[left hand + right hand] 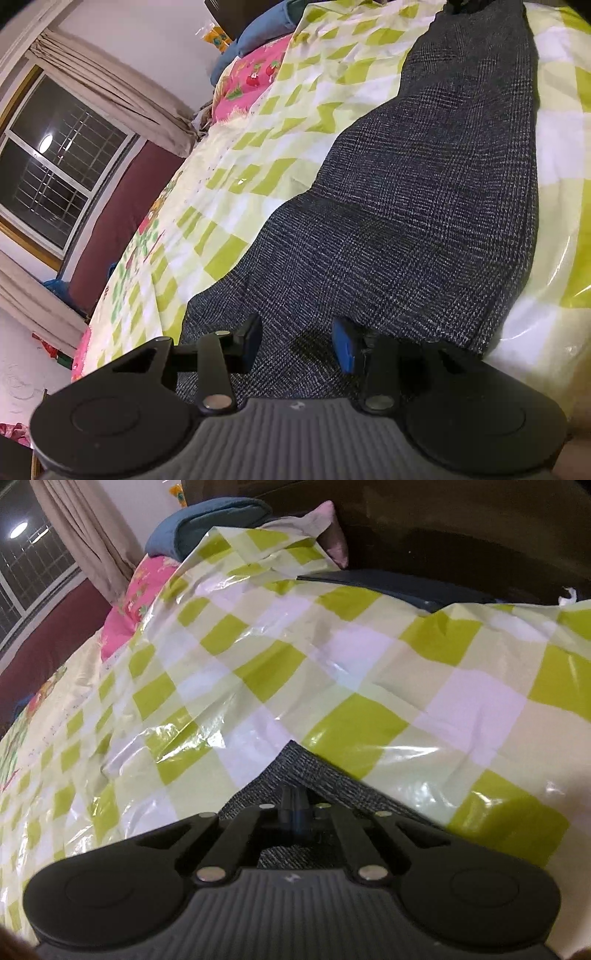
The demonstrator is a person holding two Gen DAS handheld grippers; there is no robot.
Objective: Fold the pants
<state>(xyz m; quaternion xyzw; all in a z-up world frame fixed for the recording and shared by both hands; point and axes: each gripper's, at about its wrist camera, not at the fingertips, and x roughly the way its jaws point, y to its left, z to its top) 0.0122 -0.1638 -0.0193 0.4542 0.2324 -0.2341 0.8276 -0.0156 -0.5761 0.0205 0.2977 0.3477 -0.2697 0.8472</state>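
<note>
Pants (pixel 424 221): dark speckled weave on glossy checked sheet (pixel 332 657)

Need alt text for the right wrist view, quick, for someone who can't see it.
The right gripper is shut on a corner of the dark grey checked pants, lying on a glossy green-and-white checked sheet. Behind are a pink floral cover and a blue pillow.

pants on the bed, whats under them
The dark checked pants lie on a glossy green-and-white checked plastic sheet, which shows all around them. A pink patterned cover peeks out at its far edge. What lies directly beneath the pants is hidden.
</note>
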